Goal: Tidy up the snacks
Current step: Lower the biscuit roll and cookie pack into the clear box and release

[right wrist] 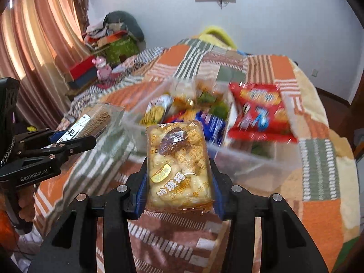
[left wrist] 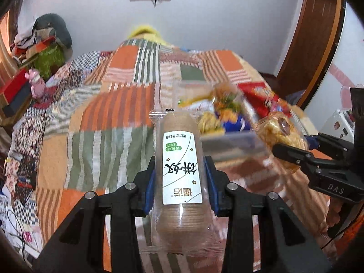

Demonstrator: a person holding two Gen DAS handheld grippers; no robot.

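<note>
The left tool is clenched on a clear-wrapped roll of round biscuits with a white label; the roll is pinched between the blue pads and juts forward along the fingers. The right tool is clenched on a transparent pack of puffed rice cake, which is likewise held between its pads and reaches out ahead of them. Just ahead of both tools, a clear plastic bin is set on the patchwork bedspread, and assorted snack packets are heaped inside it. A red cracker bag is seen at the bin's right end, ahead and to the right of the right tool, blurred. From the left wrist view, the right tool is seen to the right with its pack just short of the bin.
</note>
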